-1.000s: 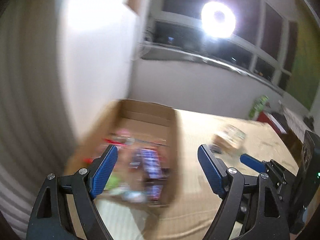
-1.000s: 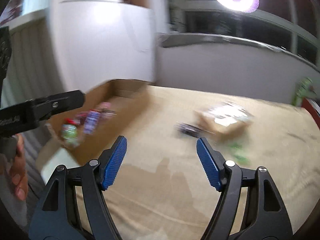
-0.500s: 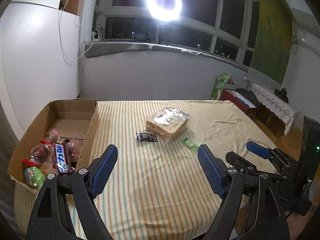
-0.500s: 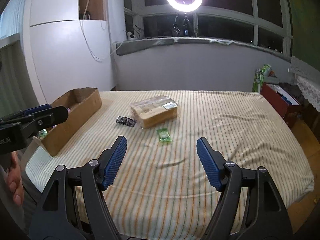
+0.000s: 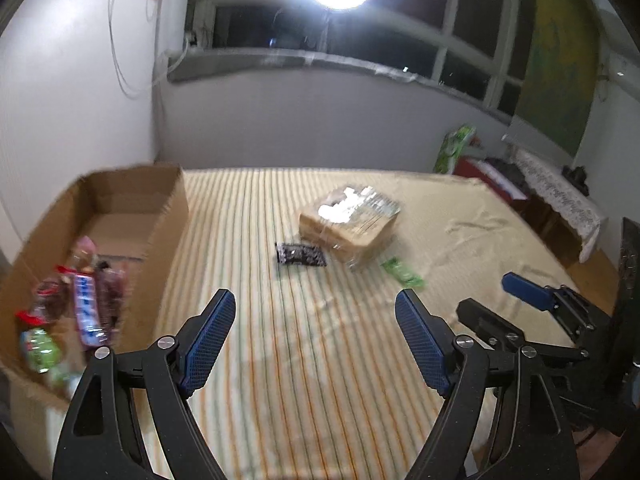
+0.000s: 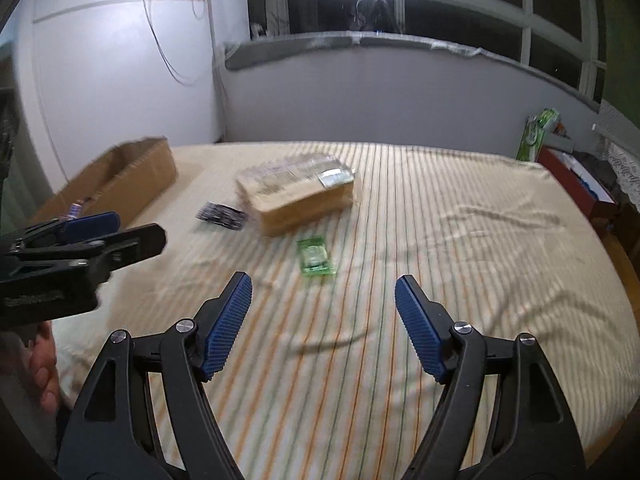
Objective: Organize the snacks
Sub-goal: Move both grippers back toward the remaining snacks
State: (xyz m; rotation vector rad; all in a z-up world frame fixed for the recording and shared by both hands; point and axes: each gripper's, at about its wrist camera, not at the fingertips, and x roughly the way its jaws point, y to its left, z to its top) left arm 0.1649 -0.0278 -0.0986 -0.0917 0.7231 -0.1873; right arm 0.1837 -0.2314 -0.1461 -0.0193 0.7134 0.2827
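Both the left gripper (image 5: 315, 336) and right gripper (image 6: 323, 322) hang spread, nothing between the fingers, over the bed's near edge, facing mid-bed bread pack (image 6: 296, 196), dark packet (image 5: 300, 255), green packet (image 6: 315, 258); cardboard box (image 5: 168, 204) at left edge already holds snacks.

Both grippers nearer the bread pack (image 5: 349, 226) (views blurred), cardboard box (image 5: 120, 200) further left.

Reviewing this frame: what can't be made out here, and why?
- Snacks in the cardboard box: left wrist view, motion blur smears the labels.
- Box contents: right wrist view, near wall and left tool hide them.
- Black packet, green packet: print too small.
- Wrapped pack: label blurred.
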